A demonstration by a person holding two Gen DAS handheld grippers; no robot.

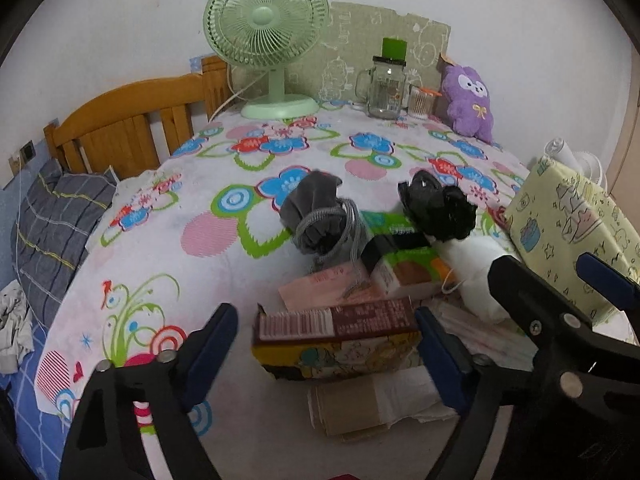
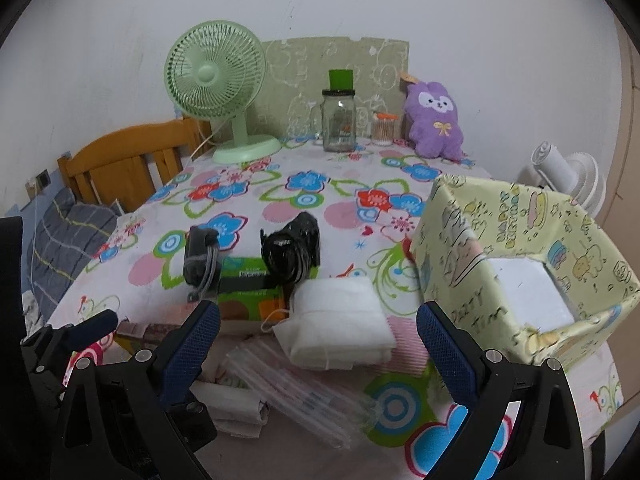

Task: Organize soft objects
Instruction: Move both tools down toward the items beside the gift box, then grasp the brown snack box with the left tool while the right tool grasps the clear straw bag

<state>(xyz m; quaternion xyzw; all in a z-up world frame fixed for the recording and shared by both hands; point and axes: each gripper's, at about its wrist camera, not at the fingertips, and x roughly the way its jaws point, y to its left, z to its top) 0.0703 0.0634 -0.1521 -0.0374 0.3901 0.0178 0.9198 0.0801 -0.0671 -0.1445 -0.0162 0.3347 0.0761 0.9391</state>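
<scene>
We find the left gripper (image 1: pixel 326 354) low over the near part of the flowered tablecloth (image 1: pixel 224 240), its blue pads apart to either side of a brown carton (image 1: pixel 336 332); we cannot confirm that either pad touches it. The right gripper (image 2: pixel 318 344) hangs with its fingers spread wide and nothing between them, a folded white cloth (image 2: pixel 340 328) lying just beyond the fingertips.

The soft items sit clustered near the front — a grey drawstring pouch (image 1: pixel 316 216), a black crumpled bundle (image 1: pixel 438 208), the white cloth and a pink-striped pack (image 1: pixel 320 292). They crowd against a green tissue packet (image 1: pixel 408 268) and clear sleeves (image 2: pixel 304 392), leaving little free cloth among them. A folded beige paper (image 1: pixel 360 404) lies at the near edge.

To the right stands a yellow patterned box (image 2: pixel 520 272), open at the top, close beside the white cloth; the passage between them is narrow. The middle of the table lies open up to the back row: green fan (image 1: pixel 266 36), glass jar (image 1: pixel 384 88), small swab jar (image 1: pixel 420 102) and purple plush toy (image 1: pixel 468 100) against the wall. On the left the cloth drops off toward a wooden headboard (image 1: pixel 120 120) and a grey checked pillow (image 1: pixel 56 224).
</scene>
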